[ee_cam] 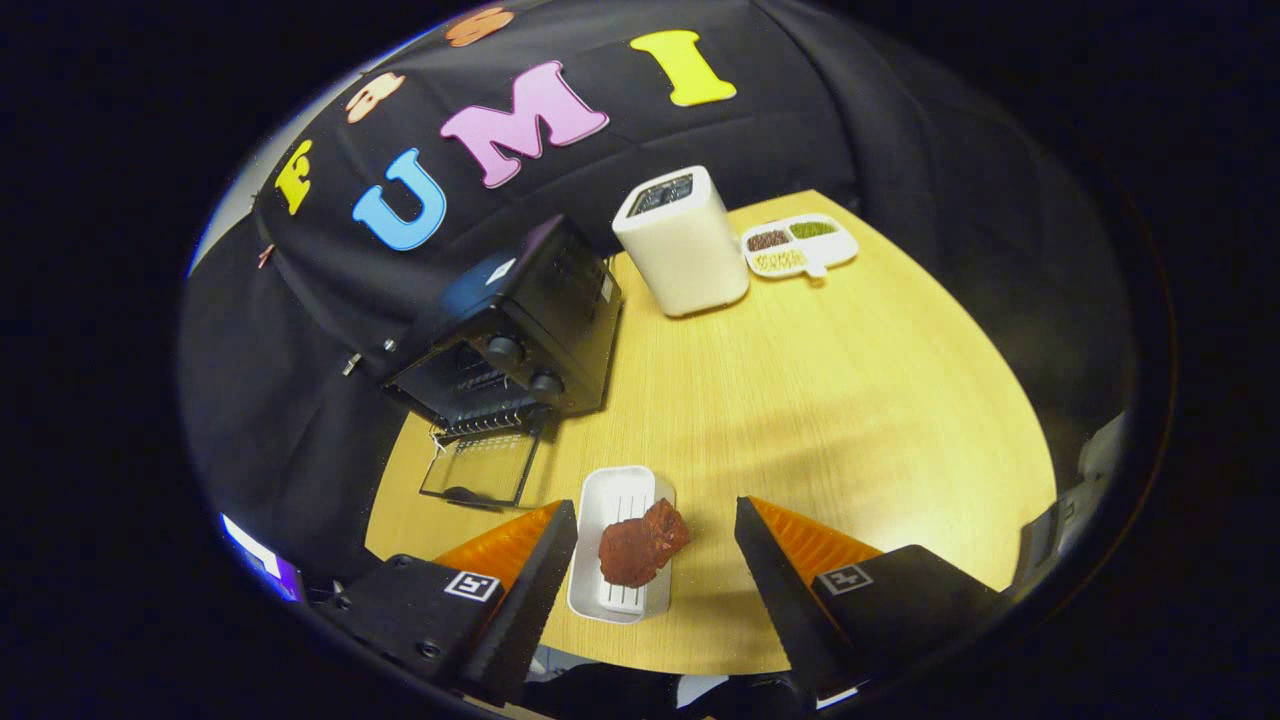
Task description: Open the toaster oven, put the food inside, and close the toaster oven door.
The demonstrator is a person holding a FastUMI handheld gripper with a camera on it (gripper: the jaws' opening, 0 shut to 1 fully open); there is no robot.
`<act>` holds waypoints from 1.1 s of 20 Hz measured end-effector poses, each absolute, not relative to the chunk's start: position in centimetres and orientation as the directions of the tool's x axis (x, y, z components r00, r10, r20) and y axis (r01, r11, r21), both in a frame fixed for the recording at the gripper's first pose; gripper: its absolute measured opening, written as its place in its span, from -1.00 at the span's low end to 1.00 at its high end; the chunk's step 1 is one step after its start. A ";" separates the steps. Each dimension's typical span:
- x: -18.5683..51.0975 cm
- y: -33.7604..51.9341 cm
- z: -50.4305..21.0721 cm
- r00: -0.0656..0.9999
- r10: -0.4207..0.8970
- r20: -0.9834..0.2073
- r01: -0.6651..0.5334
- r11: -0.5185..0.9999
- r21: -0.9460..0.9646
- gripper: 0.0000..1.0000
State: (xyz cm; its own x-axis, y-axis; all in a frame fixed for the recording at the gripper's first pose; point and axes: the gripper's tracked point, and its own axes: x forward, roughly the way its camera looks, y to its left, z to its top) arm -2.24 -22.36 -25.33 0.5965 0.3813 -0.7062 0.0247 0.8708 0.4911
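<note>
A black toaster oven (520, 335) stands at the table's back left with its glass door (480, 465) folded down flat toward me. A reddish-brown piece of food (642, 545) lies on a small white tray (612, 497) near the table's front edge, just right of the open door. My gripper (655, 520) is open, hovering above the table, and the tray with the food lies between its two fingers. The left finger (545, 560) is close beside the tray's left side; the right finger (765, 560) stands well apart from it. Neither finger touches the food.
A tall white appliance (682, 240) stands at the back of the wooden table (850, 400), right of the oven. Beside it lies a white divided dish (800, 245) holding grains. Bare tabletop spreads to the right of the tray.
</note>
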 end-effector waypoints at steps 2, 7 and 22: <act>-2.1 -21.7 -26.7 0.569 0.410 -0.713 0.057 0.845 0.532 0.94; -2.6 -20.0 -28.4 0.502 0.491 -0.712 0.104 0.783 0.613 0.46; -3.2 -20.6 -28.9 0.391 0.599 -0.699 0.106 0.725 0.680 -0.68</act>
